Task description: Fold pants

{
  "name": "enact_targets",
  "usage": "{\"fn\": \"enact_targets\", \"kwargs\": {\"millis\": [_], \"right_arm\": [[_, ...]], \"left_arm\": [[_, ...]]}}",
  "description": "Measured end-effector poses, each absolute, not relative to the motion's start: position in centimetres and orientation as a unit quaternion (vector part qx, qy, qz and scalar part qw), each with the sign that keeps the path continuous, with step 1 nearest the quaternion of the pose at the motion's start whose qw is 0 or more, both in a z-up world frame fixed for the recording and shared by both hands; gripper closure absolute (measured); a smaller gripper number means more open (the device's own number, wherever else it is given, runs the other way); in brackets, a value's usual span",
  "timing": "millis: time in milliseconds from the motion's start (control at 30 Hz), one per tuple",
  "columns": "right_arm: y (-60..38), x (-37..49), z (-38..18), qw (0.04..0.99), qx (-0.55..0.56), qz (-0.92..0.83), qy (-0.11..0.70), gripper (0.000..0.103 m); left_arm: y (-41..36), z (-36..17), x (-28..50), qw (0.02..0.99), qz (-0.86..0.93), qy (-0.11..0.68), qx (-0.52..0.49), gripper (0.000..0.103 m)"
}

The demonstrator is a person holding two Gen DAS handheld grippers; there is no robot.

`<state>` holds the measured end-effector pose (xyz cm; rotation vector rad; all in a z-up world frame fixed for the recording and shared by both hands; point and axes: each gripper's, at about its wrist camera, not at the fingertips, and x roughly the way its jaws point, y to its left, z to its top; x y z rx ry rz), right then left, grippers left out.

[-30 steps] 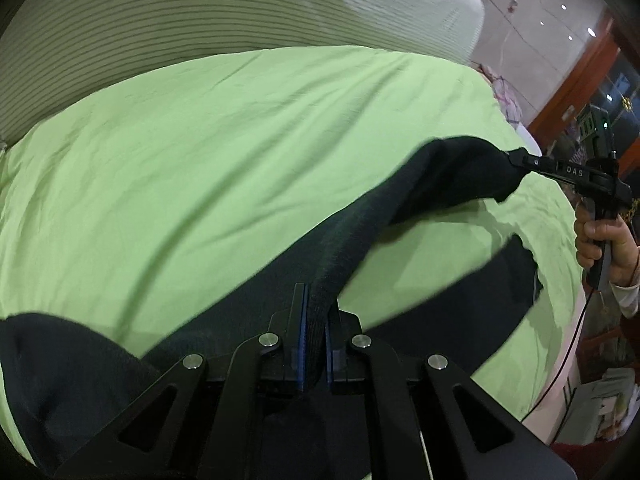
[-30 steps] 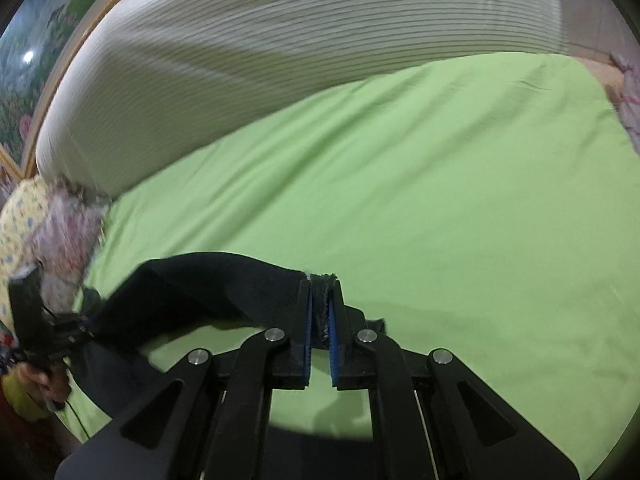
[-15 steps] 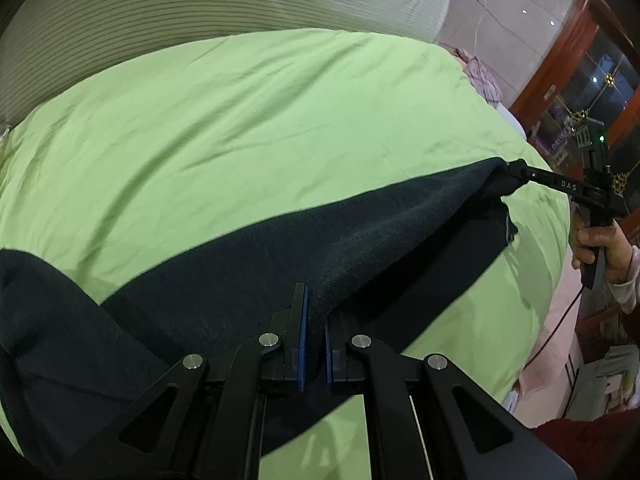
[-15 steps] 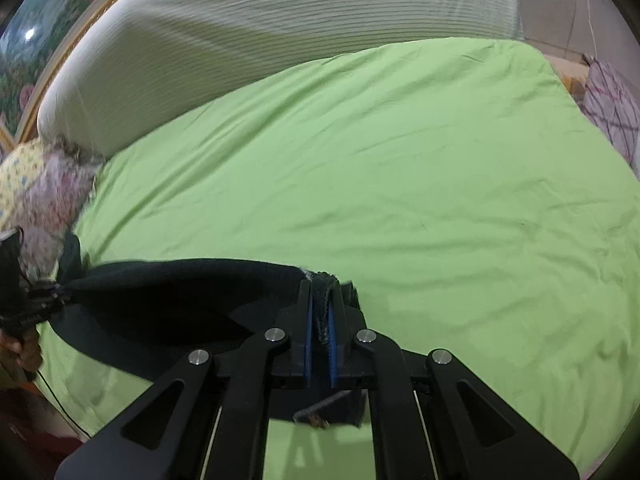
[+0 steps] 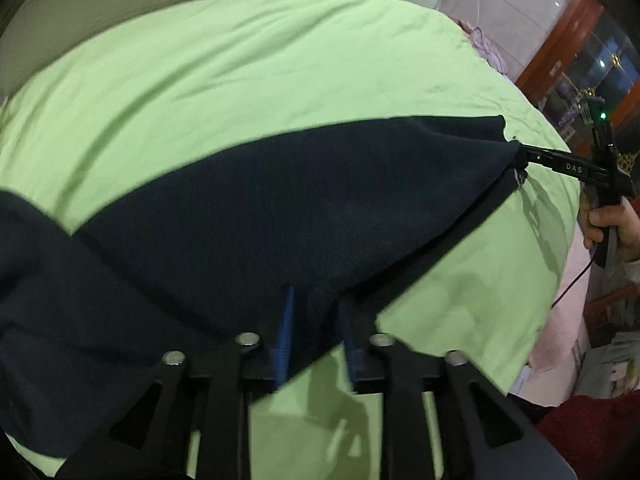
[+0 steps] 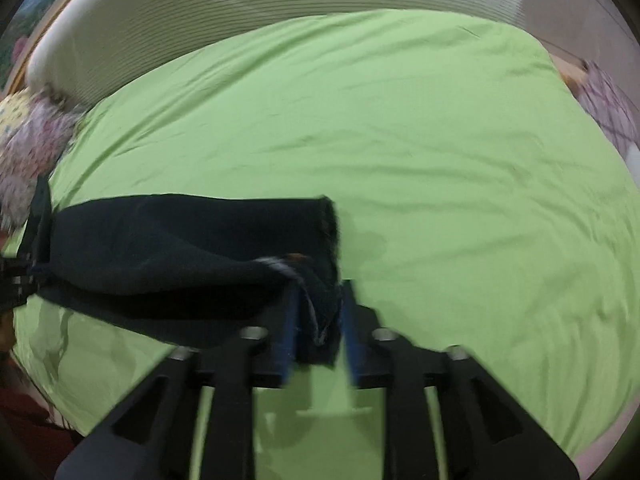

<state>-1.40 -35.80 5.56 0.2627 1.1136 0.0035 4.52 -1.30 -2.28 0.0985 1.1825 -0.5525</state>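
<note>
Dark pants [image 5: 280, 208] spread flat across the near part of a bed covered by a light green sheet [image 5: 240, 64]; one leg laid over the other, hem end to the right, wider waist part running off to the left.

Left tool [image 5: 314, 320] with blue pads parted to a moderate gap; pants edge lying between the pads, not pinched; green sheet visible through the gap lower down.

Right tool [image 6: 316, 316] likewise parted, pads standing clear on both sides of a bunched hem corner [image 6: 320, 300]; fabric loose between them, frayed light threads showing at the corner.

In the left wrist view, right tool [image 5: 520, 156] seen from the side at the far hem, tips at the cloth edge, gripped by a hand [image 5: 612, 224]; in the right wrist view, left tool only partly visible at the frame's left edge, blurred.

Striped white bedding [image 6: 260, 4] bunched along the far side of the bed; floral fabric [image 6: 28, 136] at the left corner.
</note>
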Motion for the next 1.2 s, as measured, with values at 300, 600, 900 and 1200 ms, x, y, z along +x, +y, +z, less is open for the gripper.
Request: {"fn": "enact_targets", "kwargs": {"millis": [300, 600, 900, 1200], "right_arm": [[-35.4, -2.8, 8.8, 0.855, 0.208, -0.015, 0.475, 0.047], [-24.8, 1.5, 8.7, 0.836, 0.207, 0.140, 0.489, 0.047], [-12.2, 4.1, 7.8, 0.787, 0.150, 0.318, 0.508, 0.047], [-3.5, 6.2, 5.7, 0.746, 0.097, 0.392, 0.529, 0.047]], "left_arm": [[2.6, -1.3, 3.5, 0.795, -0.208, 0.568, -0.037, 0.040], [8.8, 1.5, 8.4, 0.805, -0.073, 0.574, -0.129, 0.034], [12.9, 1.9, 15.4, 0.784, 0.070, 0.599, -0.145, 0.032], [15.2, -2.0, 20.3, 0.729, 0.156, 0.651, -0.140, 0.036]]}}
